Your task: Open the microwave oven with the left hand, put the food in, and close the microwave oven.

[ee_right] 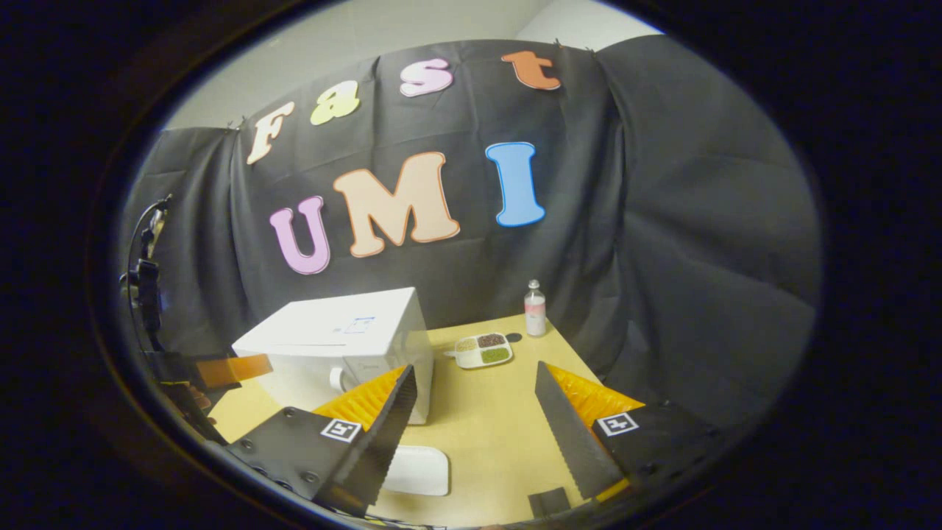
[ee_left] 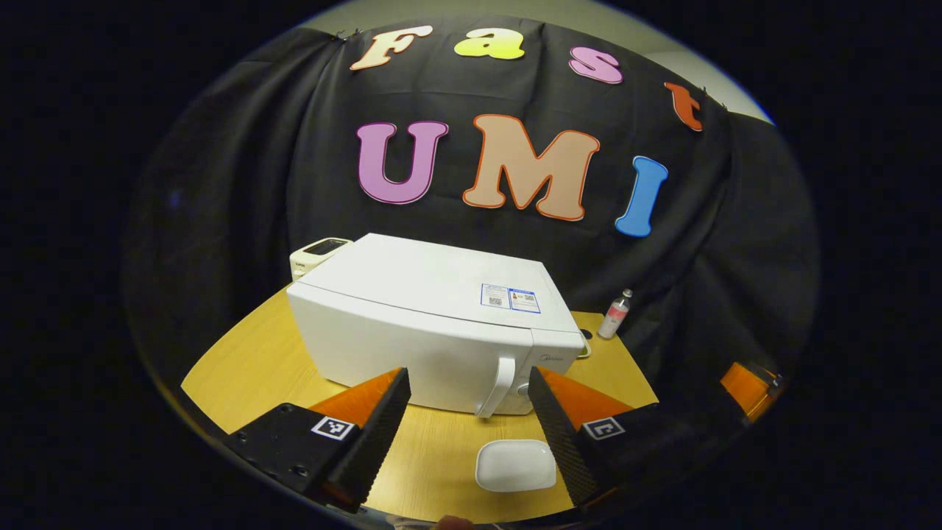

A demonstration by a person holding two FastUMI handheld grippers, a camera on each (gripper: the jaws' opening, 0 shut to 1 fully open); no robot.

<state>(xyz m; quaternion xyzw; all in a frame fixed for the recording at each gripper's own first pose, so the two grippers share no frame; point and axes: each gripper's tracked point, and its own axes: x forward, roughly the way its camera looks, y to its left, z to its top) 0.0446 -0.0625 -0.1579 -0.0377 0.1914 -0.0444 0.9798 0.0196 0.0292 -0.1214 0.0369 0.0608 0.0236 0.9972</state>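
A white microwave (ee_left: 434,324) stands on the wooden table (ee_left: 257,368), door closed, its white handle (ee_left: 497,386) near the right end of the front. My left gripper (ee_left: 468,375) hovers open just in front of the handle, touching nothing. A white compartment tray of food (ee_right: 482,350) lies to the right of the microwave (ee_right: 346,342), toward the back. My right gripper (ee_right: 475,370) is open and empty above the table's front, pointing toward the tray. An empty-looking white dish (ee_left: 515,465) lies in front of the microwave.
A small clear bottle (ee_right: 535,309) stands at the table's back right corner, behind the tray. A small white device (ee_left: 318,254) sits behind the microwave on the left. The other gripper (ee_right: 221,368) shows left of the microwave. Bare tabletop (ee_right: 486,427) lies before the tray.
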